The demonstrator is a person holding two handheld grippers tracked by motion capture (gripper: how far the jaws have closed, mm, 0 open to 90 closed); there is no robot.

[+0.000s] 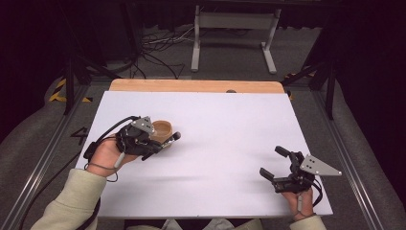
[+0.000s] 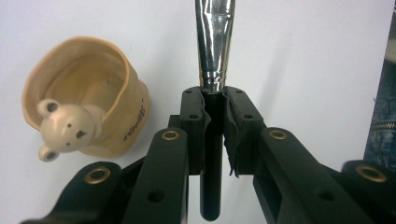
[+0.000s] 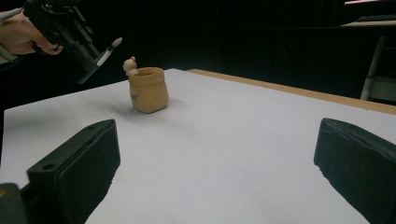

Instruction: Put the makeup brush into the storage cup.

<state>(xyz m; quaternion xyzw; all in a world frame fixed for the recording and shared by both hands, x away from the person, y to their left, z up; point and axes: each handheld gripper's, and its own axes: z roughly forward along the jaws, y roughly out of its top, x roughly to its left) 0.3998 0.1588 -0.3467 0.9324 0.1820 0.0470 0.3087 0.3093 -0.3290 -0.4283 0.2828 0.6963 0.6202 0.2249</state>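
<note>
The left gripper (image 1: pixel 165 143) was squeezed tight around a thing with a black handle and a shiny silver neck, maybe a paintbrush (image 2: pixel 215 42), but its tip could not be seen. It held the brush up in the air, just beside a little tan pot (image 2: pixel 88 93) with a small bear head (image 2: pixel 63 130) on its rim. The pot stood upright on the white table (image 1: pixel 230 124), toward the left side, and looked empty. The right gripper (image 1: pixel 277 165) waited far away near the front right corner, with its jaws spread wide and nothing between them. It looked like the brush was about to go into the pot. For that, the left hand (image 1: pixel 107 153) would need to tip the brush over the pot's mouth, lower it inside, and then let go gently so the pot did not fall over.
</note>
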